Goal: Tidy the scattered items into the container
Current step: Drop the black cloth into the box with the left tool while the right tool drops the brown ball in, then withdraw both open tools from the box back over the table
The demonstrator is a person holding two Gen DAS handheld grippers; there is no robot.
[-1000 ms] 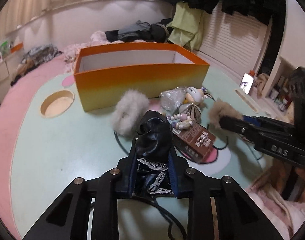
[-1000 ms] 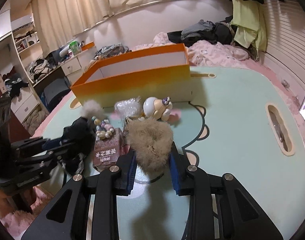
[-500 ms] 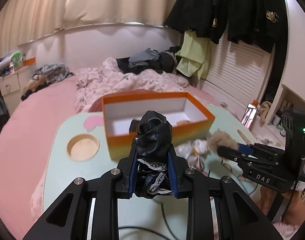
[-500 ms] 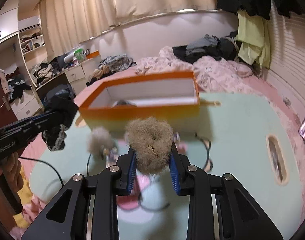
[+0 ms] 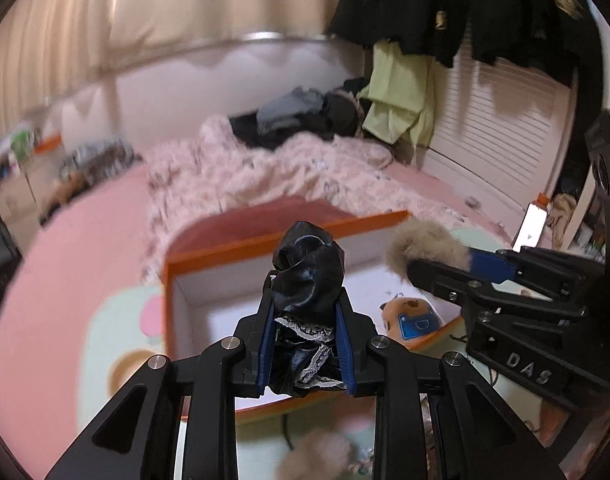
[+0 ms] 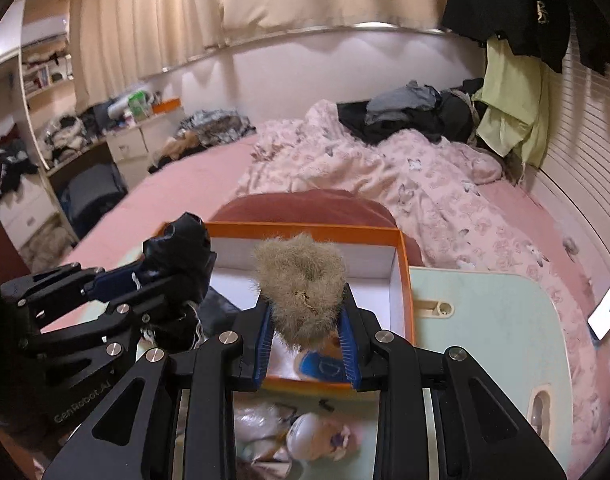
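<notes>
White letters "DAS" stand on the black side of the right tongs [image 5: 437,258] in the left wrist view; the right wrist view shows "GenRobot.AI" along the body of the left tongs [image 6: 177,280]. No other writing can be read.

The left tongs are clamped on a black cloth bundle [image 5: 309,268], shiny and crumpled, with white lace trim hanging between the blue pads. The right tongs are clamped on a tan fur pompom [image 6: 301,284], shaggy and round, bulging above the pads. Both are held above the open orange box [image 6: 405,276], which has white inner walls and sits on the pale green table [image 6: 485,320] at the edge nearest the bed.

Inside the box lies a small orange plush [image 5: 409,316] with a blue patch, probably a toy figure, though blur hides detail. On the table in front of the box lie a clear plastic bag [image 6: 261,420], a white round-headed figurine [image 6: 317,436] and another fur pompom [image 5: 317,456].
</notes>
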